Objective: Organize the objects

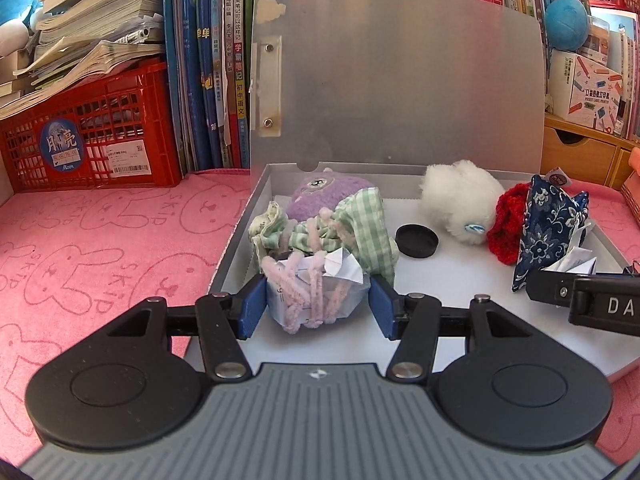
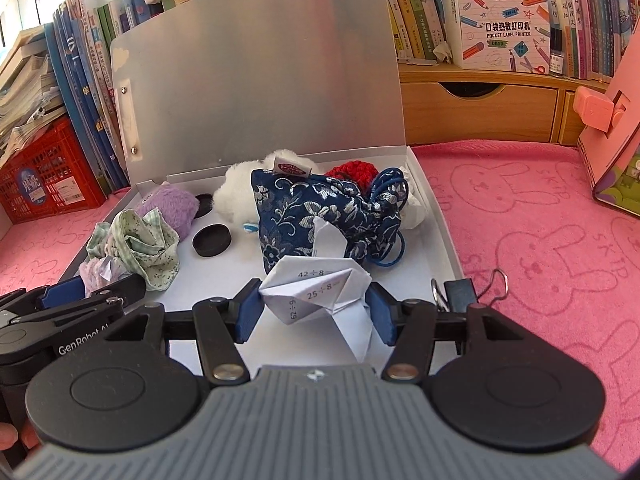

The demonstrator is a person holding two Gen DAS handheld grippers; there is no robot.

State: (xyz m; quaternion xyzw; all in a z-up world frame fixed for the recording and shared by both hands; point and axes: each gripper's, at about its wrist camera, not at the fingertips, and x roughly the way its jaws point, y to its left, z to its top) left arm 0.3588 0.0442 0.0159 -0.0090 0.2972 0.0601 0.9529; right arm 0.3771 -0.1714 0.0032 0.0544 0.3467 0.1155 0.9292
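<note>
My left gripper (image 1: 318, 304) clamps a paper cup wrapped in pink pipe cleaners (image 1: 310, 294), and my right gripper (image 2: 316, 306) clamps a folded paper piece (image 2: 320, 292), both over the near end of the grey box (image 1: 600, 354). Plush toys, pouch and cap already lie ahead inside; a binder clip (image 2: 466, 290) waits just right of my right gripper.

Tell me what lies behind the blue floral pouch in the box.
Behind the blue floral pouch sit a white fluffy toy and a red crocheted piece. The pouch covers most of both, so their full shapes cannot be seen.
</note>
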